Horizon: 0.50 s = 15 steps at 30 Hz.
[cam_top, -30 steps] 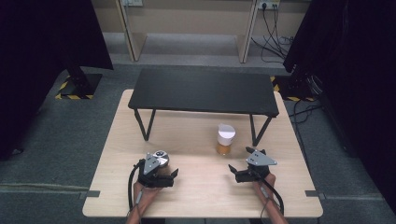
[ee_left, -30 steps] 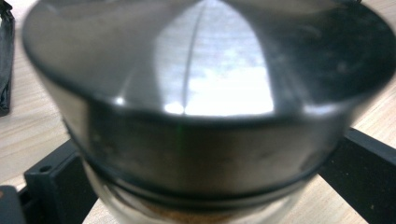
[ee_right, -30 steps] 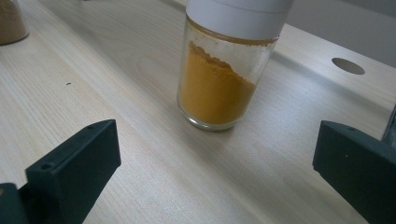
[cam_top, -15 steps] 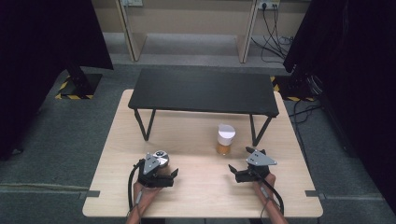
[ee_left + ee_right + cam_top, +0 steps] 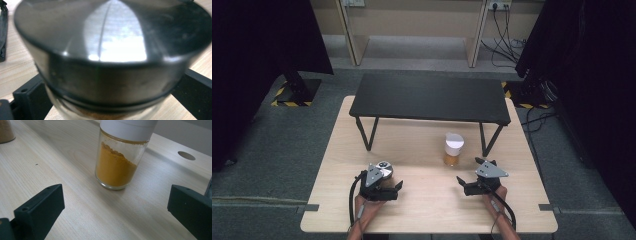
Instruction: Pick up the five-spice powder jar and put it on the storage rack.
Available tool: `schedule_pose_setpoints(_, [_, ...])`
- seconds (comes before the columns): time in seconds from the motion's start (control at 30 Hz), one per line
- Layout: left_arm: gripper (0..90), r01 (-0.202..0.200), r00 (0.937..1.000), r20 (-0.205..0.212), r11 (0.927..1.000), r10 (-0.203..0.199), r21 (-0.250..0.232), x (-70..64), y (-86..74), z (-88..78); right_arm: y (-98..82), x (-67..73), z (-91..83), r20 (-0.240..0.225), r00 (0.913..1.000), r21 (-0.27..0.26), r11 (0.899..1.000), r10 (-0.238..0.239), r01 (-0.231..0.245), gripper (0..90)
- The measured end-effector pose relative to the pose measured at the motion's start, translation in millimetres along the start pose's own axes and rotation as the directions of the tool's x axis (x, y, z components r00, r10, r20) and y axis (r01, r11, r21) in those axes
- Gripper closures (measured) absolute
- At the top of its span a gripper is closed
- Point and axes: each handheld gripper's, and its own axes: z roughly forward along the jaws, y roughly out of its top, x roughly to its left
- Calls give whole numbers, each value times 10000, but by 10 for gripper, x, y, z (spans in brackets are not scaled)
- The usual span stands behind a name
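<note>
High view: near the front edge of the pale wooden surface (image 5: pixel 337 165), left of centre, the left hand-held gripper (image 5: pixel 398 186) holds a jar with a shiny metal lid (image 5: pixel 385 168). The left gripper view adds what that view cannot: the lid (image 5: pixel 110 40) is rounded, glossy steel over clear glass, with brownish powder at the base, and a black jaw presses each side. To the right, beside the black bench (image 5: pixel 432 97) leg, stands a white-capped glass jar (image 5: pixel 454 149) of orange powder. The right hand-held gripper (image 5: pixel 462 184) rests near the front right, its jaws wide apart around nothing; its own view shows the jar (image 5: pixel 117 167) ahead, well apart. Nothing has shifted since the earlier frames.
</note>
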Motion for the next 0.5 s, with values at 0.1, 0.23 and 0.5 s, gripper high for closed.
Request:
schedule_pose_setpoints(0.1, [0,-3,10000,-11,10000,3,-19,-3,-2,0,0,-2,2,-6,10000,-2,10000,-18,18,7])
schedule_pose_setpoints(0.23, [0,-13,10000,-18,10000,13,-16,-5,-2,0,-1,0,-1,-9,10000,-15,10000,-16,16,7])
schedule_pose_setpoints(0.5, [0,19,10000,-30,10000,-19,-17,-6,-3,0,-2,1,0,-13,10000,-20,10000,-43,43,7])
